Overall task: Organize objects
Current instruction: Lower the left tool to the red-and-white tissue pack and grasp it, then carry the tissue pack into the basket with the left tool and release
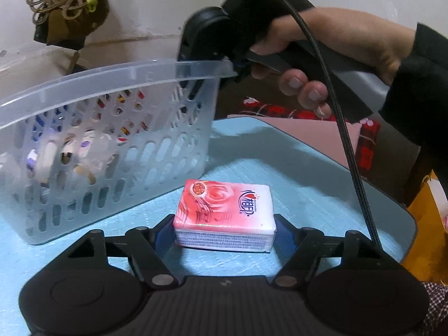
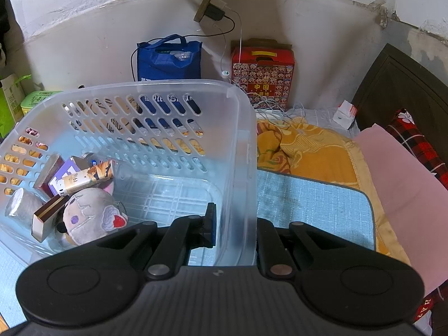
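Left wrist view: the tissue pack [image 1: 224,215] is seen on the blue mat [image 1: 294,196], just beside the basket [image 1: 112,140].
Left gripper [image 1: 224,231]: spread wide, fingers flanking the pack's short ends; contact cannot be told.
Handling: judged light, soft, slippery in its film; best taken across the short ends.
Right wrist view: the basket wall is pinched by the right gripper [image 2: 235,226], one finger inside, one outside.
Basket contents: a plush toy [image 2: 89,215] and small boxes [image 2: 72,179], at the side far from the gripped wall.
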### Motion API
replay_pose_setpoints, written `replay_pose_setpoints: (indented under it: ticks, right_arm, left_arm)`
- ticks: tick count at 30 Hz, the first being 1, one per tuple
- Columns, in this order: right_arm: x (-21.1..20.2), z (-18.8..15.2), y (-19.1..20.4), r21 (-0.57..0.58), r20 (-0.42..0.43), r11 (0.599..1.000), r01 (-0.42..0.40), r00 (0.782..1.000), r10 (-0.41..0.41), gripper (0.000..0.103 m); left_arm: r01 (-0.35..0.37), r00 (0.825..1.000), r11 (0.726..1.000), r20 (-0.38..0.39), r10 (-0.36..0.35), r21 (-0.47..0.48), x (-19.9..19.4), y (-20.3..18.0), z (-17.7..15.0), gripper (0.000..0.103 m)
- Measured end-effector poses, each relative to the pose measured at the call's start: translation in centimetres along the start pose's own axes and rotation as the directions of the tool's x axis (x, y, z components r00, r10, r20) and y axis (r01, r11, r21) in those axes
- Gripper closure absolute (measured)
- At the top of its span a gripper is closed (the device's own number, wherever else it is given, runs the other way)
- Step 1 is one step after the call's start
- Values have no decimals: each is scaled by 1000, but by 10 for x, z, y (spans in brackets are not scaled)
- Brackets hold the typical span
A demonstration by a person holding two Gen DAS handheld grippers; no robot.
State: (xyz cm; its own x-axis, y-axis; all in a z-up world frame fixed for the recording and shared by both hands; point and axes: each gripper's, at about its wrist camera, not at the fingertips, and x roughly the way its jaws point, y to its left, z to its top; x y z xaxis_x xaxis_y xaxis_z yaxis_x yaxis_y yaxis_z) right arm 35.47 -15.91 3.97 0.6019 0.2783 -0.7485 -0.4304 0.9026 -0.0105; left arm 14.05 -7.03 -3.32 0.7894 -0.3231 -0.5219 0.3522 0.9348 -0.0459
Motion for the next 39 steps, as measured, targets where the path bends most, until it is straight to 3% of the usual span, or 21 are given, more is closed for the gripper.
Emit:
replay_pose_setpoints:
  ticks: [18,26,32,35,39]
  right_arm:
    - [0,0,-1,-1,-1,1000,-1,1000,1,93]
    - [1,0,-2,-2,0,1000,-1,1000,1,93]
    - [0,0,-1,-6,-6,1000,0,1000,0,92]
    - [0,-1,0,-6,-8,1000,-1,1000,1,92]
    - [0,0,0,-7,-9,1000,-2,1000,1,92]
  left_arm:
    - [-87,993,993,74,94,-85,-45,47,3,27]
    - [-109,977,985,167,132,-136,-91,71,21,27]
    - [-24,977,975,202,70,-221,-118,103,61,28]
    - [0,982,972,182,44,-234,-119,111,71,28]
    - [-18,985,973,163,56,-228,-119,109,66,28]
